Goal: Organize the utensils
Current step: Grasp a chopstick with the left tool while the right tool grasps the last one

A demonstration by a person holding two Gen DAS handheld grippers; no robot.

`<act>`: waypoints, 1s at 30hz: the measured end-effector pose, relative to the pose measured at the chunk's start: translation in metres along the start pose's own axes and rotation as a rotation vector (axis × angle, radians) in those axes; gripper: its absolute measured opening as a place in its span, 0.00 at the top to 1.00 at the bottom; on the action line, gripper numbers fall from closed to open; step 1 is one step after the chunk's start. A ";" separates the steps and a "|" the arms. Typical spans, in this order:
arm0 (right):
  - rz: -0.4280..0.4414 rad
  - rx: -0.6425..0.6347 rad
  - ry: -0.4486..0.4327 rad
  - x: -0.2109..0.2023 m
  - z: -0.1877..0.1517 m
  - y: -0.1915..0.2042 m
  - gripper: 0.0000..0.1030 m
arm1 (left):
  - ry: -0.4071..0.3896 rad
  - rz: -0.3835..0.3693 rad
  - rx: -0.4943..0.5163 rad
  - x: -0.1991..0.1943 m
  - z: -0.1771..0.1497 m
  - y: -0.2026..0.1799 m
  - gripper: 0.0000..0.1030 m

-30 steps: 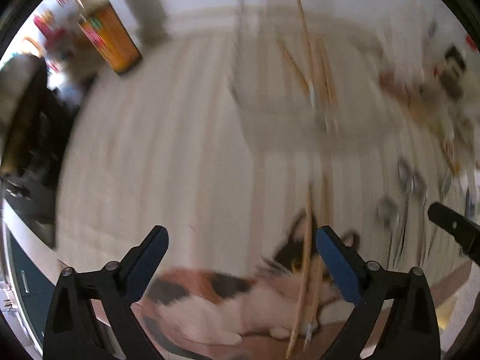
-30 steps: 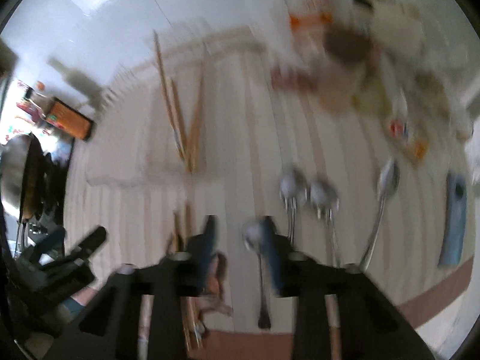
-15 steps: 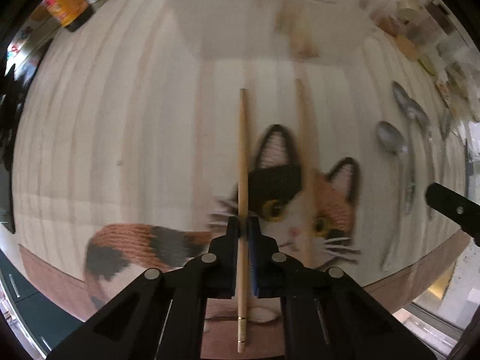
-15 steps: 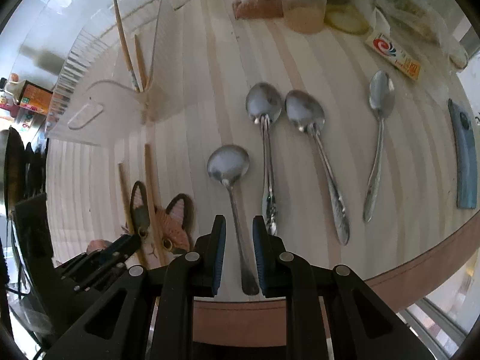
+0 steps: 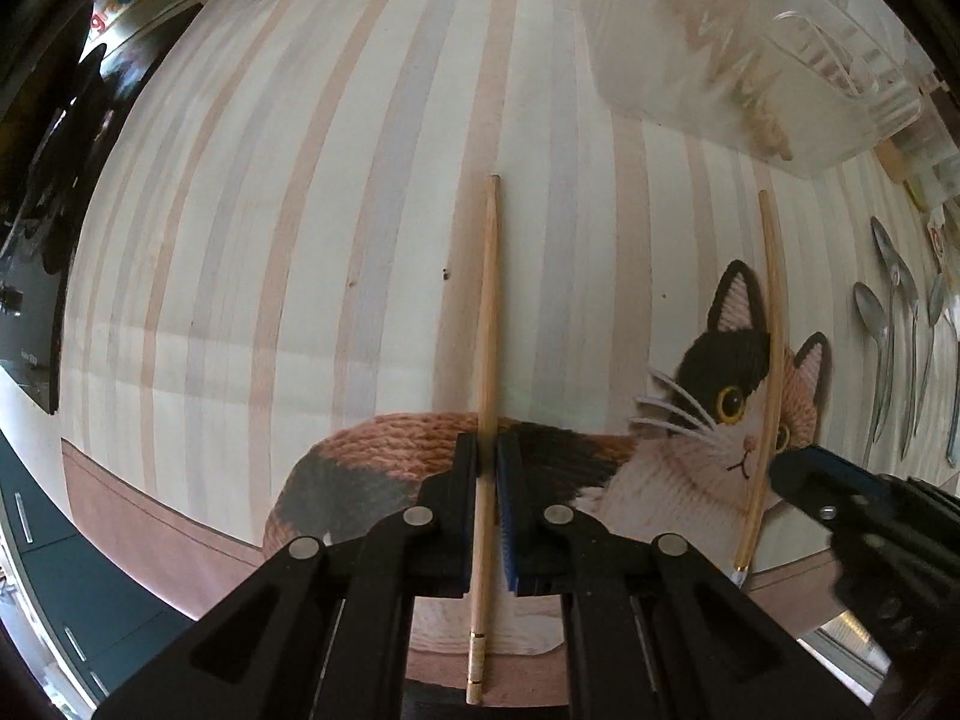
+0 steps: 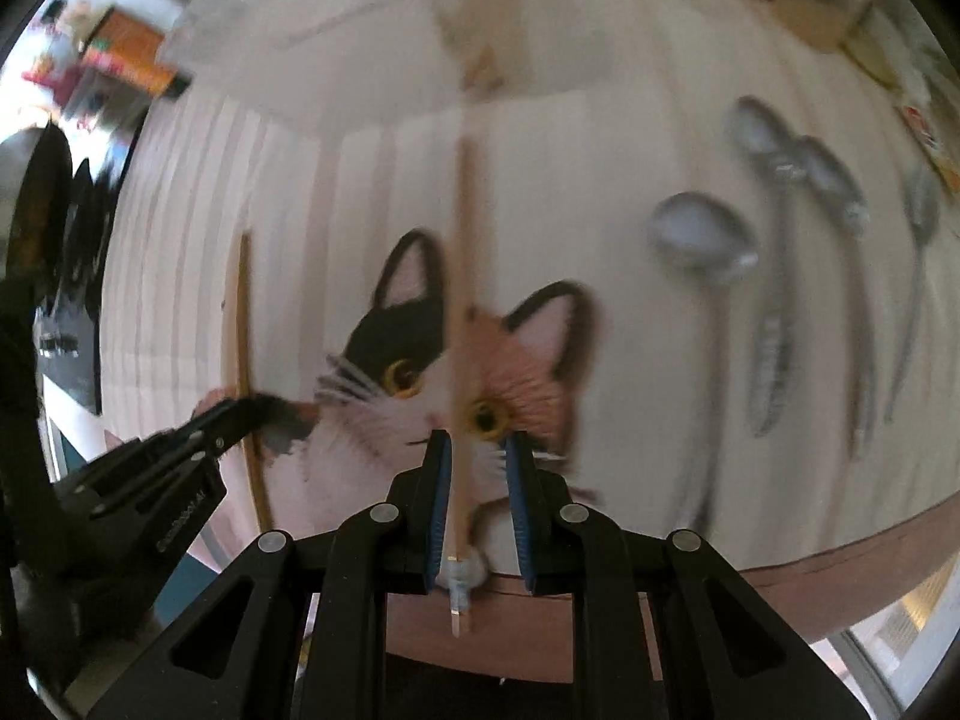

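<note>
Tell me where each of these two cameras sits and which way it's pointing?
Left wrist: rides the left gripper, looking along its fingers, shut on a chopstick over the cat mat; the right gripper shows alongside.
Right wrist: rides the right gripper, jaws open around a second chopstick; the left gripper shows.
Shared: mat, both chopsticks, spoons.

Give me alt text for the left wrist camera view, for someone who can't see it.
The left claw is shut on a light wooden chopstick over a striped tablecloth printed with a calico cat. A second wooden chopstick lies across the cat's face, with silver metal spoons at far right and a clear plastic bin behind.
</note>
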State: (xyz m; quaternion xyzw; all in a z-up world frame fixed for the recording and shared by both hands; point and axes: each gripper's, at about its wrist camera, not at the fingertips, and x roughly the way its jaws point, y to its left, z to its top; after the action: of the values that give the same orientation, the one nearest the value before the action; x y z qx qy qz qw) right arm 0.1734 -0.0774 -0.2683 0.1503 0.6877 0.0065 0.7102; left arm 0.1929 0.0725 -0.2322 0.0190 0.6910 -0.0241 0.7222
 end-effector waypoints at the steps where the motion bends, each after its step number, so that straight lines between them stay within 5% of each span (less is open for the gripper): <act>1: -0.012 -0.011 0.004 0.003 0.000 0.004 0.80 | -0.002 -0.001 0.000 0.001 0.000 -0.003 0.96; 12: -0.162 -0.086 -0.003 0.013 -0.004 0.016 0.93 | 0.009 0.005 0.011 0.011 -0.004 0.000 0.96; 22: -0.149 0.015 0.030 0.004 -0.007 -0.027 0.93 | 0.021 0.016 0.096 0.020 0.005 -0.051 0.96; 30: -0.135 0.001 0.044 -0.005 -0.004 -0.048 0.93 | 0.072 -0.022 0.147 0.025 0.003 -0.049 0.90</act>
State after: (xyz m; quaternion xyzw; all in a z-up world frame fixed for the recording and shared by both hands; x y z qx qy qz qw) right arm 0.1601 -0.1237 -0.2738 0.1036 0.7119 -0.0384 0.6936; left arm 0.1944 0.0233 -0.2566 0.0652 0.7129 -0.0823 0.6933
